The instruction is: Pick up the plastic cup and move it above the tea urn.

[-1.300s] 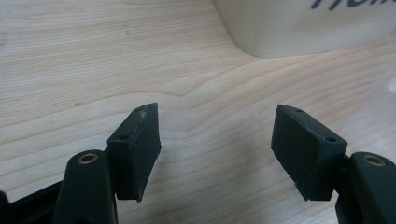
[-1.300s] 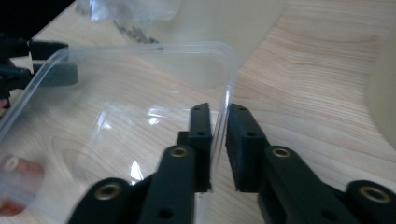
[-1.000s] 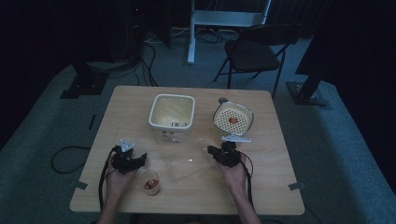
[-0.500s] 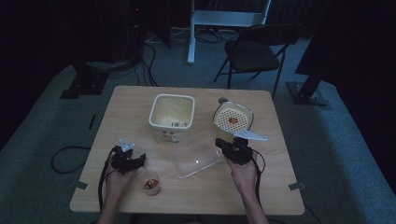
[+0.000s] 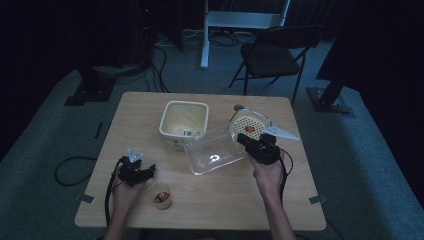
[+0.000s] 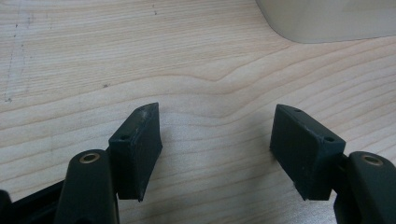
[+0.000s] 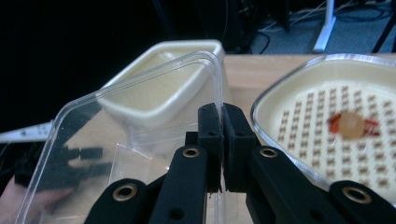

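Now right claw [image 7: 221,154] clamps clear tub [image 5: 212,150] wall, tub lifted nearer strainer [image 5: 250,125]; left claw [image 6: 219,140] wide, empty.

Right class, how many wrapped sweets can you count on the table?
2: one sweet lies in the perforated dish by the right tongs; another sweet sits in the small cup near the left hand.

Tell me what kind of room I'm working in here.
Probably a lab or recording studio, not a kitchen: the wooden table stands on grey carpet among black curtains, with cables and stand bases on the floor, and a folding chair behind.
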`<state>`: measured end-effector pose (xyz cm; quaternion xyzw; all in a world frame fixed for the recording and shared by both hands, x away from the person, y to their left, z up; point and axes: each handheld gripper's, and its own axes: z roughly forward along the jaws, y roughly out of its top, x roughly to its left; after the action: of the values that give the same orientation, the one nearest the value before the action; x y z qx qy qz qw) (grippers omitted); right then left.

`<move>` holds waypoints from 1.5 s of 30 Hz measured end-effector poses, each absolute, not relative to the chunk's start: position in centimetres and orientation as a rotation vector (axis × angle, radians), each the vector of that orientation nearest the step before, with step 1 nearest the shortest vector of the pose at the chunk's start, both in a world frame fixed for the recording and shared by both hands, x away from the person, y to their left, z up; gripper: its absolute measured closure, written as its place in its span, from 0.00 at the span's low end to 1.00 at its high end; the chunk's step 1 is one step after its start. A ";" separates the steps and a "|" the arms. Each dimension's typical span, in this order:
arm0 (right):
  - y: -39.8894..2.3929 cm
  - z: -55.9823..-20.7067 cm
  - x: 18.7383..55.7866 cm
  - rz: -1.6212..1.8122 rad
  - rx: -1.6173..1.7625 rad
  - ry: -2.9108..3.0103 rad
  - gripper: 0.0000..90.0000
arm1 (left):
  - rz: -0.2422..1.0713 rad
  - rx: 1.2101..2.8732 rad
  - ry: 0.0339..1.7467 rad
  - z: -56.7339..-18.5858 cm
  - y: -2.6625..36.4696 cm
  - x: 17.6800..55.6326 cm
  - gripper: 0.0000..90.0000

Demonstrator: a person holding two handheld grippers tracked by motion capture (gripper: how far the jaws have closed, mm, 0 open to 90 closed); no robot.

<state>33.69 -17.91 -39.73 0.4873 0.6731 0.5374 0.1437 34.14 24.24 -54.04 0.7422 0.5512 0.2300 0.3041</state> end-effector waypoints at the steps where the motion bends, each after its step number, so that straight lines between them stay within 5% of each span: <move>1: -17.9 -39.4 33.9 1.550 1.401 1.931 0.98 | 0.610 1.965 1.461 -54.0 24.2 34.1 0.38; 15: -16.2 -35.8 38.2 1.552 1.418 1.856 0.98 | 0.613 1.969 1.457 -54.1 24.2 34.1 0.38; 33: -12.4 -35.7 43.2 1.447 1.529 1.837 0.97 | 0.614 1.969 1.452 -54.1 24.2 34.1 0.38; 36: -12.3 -35.7 42.9 1.500 1.514 1.823 0.85 | 0.614 1.970 1.451 -54.1 24.3 34.1 0.38; 45: -12.6 -36.1 42.7 1.600 1.479 1.855 0.76 | 0.617 1.970 1.451 -54.1 24.3 34.1 0.38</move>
<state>42.67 -12.63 -36.09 0.5118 0.6420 0.5536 0.1392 34.11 24.29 -54.09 0.7436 0.5478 0.2329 0.3044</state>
